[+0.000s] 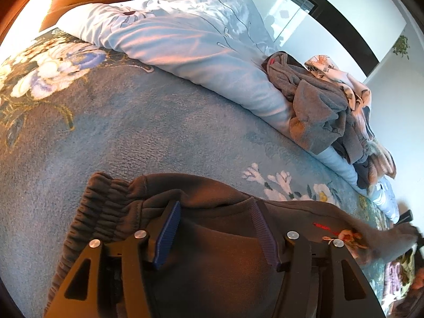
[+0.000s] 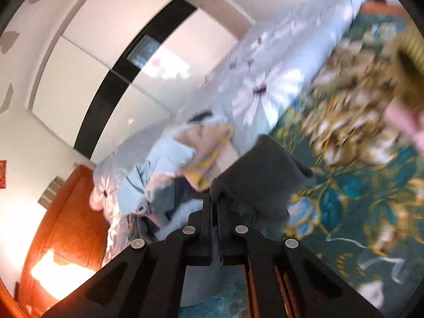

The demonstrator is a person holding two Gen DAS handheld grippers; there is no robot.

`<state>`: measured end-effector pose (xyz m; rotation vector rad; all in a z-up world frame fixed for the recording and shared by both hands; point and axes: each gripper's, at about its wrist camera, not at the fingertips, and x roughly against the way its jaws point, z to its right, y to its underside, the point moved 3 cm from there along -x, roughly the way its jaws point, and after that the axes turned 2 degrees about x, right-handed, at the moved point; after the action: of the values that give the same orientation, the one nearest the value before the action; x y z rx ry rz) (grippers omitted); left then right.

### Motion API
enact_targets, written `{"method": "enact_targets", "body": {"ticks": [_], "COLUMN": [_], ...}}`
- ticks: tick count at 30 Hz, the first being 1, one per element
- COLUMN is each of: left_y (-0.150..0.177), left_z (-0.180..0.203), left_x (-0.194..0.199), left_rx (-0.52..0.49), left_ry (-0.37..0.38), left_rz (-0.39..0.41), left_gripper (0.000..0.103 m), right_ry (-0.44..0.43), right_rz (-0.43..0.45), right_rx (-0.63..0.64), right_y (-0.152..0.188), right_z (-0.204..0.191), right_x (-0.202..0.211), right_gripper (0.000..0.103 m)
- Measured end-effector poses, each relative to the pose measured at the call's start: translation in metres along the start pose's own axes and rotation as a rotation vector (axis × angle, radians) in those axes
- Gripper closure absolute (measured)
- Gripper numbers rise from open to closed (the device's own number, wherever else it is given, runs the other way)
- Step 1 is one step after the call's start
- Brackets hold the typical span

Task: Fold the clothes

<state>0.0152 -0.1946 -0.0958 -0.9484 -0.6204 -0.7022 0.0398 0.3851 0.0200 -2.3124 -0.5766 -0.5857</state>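
Observation:
Dark grey trousers [image 1: 212, 190] lie on the blue floral blanket [image 1: 119, 122], their gathered elastic waistband [image 1: 106, 204] at the left. My left gripper [image 1: 214, 206] is open right over the waist end, with the blue pads [image 1: 169, 233] wide apart and cloth lying between them. One leg stretches off to the right, where my right gripper [image 1: 405, 216] shows small and blurred. In the right wrist view, my right gripper [image 2: 214, 198] is shut on the end of that grey trouser leg [image 2: 265, 164], lifted above the bed; this view is blurred.
A light blue daisy-print duvet [image 1: 185, 39] is bunched along the far side of the bed. A pile of unfolded clothes [image 1: 318, 106] lies against it at the right. White wardrobe doors [image 1: 331, 26] stand behind. A blurred hand [image 2: 402, 116] shows at the right edge.

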Motion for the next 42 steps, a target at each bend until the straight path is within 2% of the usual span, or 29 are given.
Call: {"method": "enact_targets", "body": {"ticks": [4, 8, 10, 13, 18, 21, 23, 26, 28, 30, 32, 33, 35, 36, 37, 39, 42], "left_y": [0.001, 0.001, 0.000, 0.001, 0.002, 0.002, 0.002, 0.003, 0.003, 0.003, 0.003, 0.003, 0.003, 0.003, 0.004, 0.004, 0.004], "left_z": [0.003, 0.001, 0.001, 0.005, 0.008, 0.006, 0.007, 0.009, 0.010, 0.010, 0.009, 0.008, 0.009, 0.009, 0.009, 0.008, 0.008], "left_x": [-0.001, -0.001, -0.002, -0.004, -0.006, -0.005, -0.005, -0.006, -0.007, -0.006, -0.006, -0.006, -0.006, -0.006, -0.006, -0.006, -0.005], "left_rx": [-0.017, -0.012, -0.013, -0.036, -0.059, -0.051, -0.052, -0.065, -0.072, -0.070, -0.067, -0.067, -0.069, -0.070, -0.069, -0.062, -0.052], "left_ry": [-0.016, -0.005, -0.004, -0.030, -0.043, -0.032, -0.032, -0.044, -0.051, -0.049, -0.044, -0.044, -0.046, -0.047, -0.046, -0.038, -0.026], "left_rz": [0.000, 0.003, 0.005, 0.012, 0.021, 0.021, 0.022, 0.025, 0.024, 0.022, 0.023, 0.024, 0.024, 0.024, 0.024, 0.023, 0.020], "left_gripper": [0.039, 0.039, 0.039, 0.039, 0.037, 0.037, 0.036, 0.035, 0.035, 0.035, 0.035, 0.035, 0.035, 0.035, 0.035, 0.035, 0.035], "right_ry": [0.148, 0.209, 0.185, 0.093, -0.001, -0.014, 0.063, -0.011, -0.042, -0.055, -0.047, -0.041, -0.031, -0.026, -0.020, -0.011, -0.032], "right_rz": [-0.050, -0.154, -0.169, -0.176, -0.089, -0.069, -0.074, -0.144, -0.179, -0.207, -0.204, -0.200, -0.192, -0.188, -0.184, -0.168, -0.090], "right_rx": [-0.027, -0.120, -0.116, -0.036, 0.049, 0.029, -0.015, -0.125, -0.144, -0.138, -0.119, -0.111, -0.095, -0.088, -0.080, -0.068, -0.086], "right_y": [-0.023, -0.029, -0.033, -0.041, -0.050, -0.051, -0.045, -0.025, -0.013, -0.003, 0.000, 0.001, 0.003, 0.005, 0.006, 0.007, 0.010], "right_z": [-0.008, 0.030, 0.038, 0.027, 0.024, 0.045, 0.067, 0.086, 0.083, 0.076, 0.069, 0.066, 0.060, 0.057, 0.053, 0.047, 0.029], "right_x": [-0.024, -0.078, -0.100, -0.110, -0.082, -0.064, -0.057, -0.066, -0.076, -0.087, -0.087, -0.086, -0.083, -0.081, -0.079, -0.072, -0.016], "right_gripper": [0.101, 0.101, 0.099, 0.098, 0.089, 0.083, 0.079, 0.079, 0.057, 0.054, 0.054, 0.057, 0.076, 0.094, 0.098, 0.099, 0.099]}}
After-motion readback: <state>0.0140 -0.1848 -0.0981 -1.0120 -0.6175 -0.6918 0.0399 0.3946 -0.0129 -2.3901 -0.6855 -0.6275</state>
